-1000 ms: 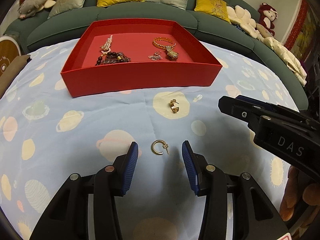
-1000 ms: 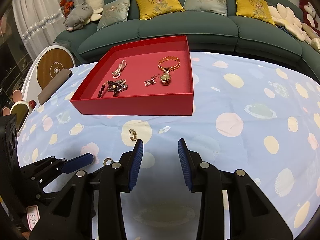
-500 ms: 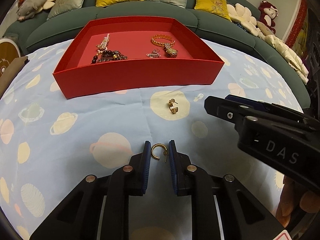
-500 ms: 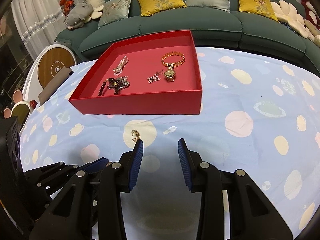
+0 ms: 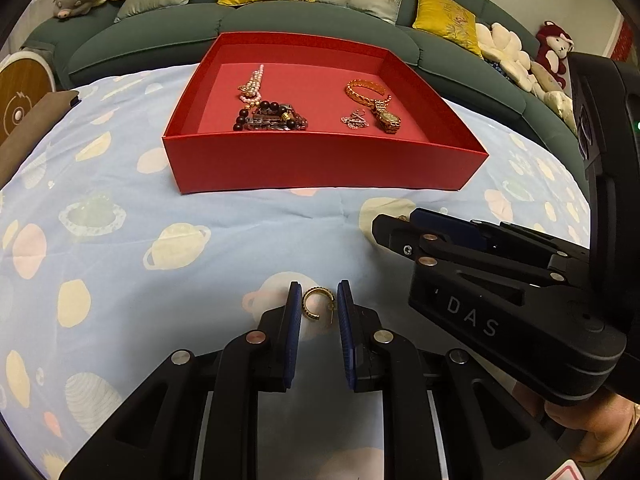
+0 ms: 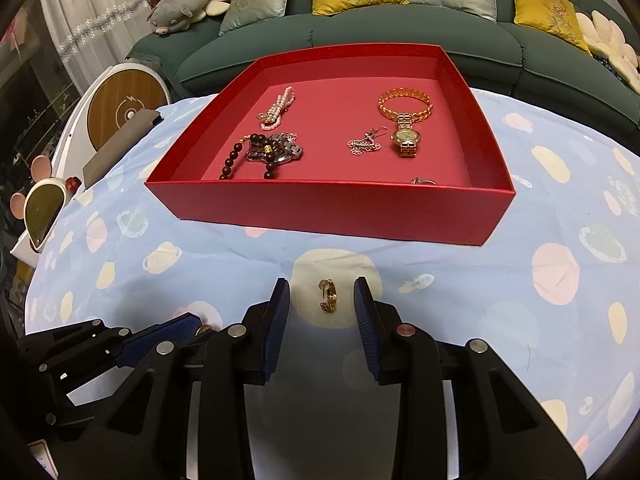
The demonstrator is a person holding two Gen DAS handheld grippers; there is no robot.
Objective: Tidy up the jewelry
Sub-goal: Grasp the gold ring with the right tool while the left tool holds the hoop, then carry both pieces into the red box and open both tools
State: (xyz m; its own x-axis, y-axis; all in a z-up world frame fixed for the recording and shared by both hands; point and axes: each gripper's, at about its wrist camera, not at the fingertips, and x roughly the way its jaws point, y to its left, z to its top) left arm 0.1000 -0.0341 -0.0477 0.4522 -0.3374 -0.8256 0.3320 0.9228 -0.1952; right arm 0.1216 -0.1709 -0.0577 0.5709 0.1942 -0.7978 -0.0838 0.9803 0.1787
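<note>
A red tray (image 5: 320, 164) (image 6: 320, 208) on the planet-print cloth holds a pearl strand (image 6: 278, 107), dark beads (image 6: 256, 156), a gold bracelet with a watch (image 6: 406, 120) and a silver chain (image 6: 366, 142). My left gripper (image 5: 319, 306) is shut on a gold hoop earring (image 5: 314, 307), which seems raised off the cloth. My right gripper (image 6: 322, 300) is open, its fingers either side of a second gold earring (image 6: 329, 301) lying on the cloth. The right gripper also shows in the left wrist view (image 5: 460, 240).
A green sofa (image 6: 360, 32) with cushions and plush toys curves behind the table. A round wooden disc (image 6: 124, 108) and small mirrors (image 6: 40, 212) stand at the left edge. A small piece (image 6: 424, 181) lies by the tray's front wall.
My left gripper closed on the hoop earring and seems to have raised it. My right gripper moved forward, so the second earring now lies between its open fingers.
</note>
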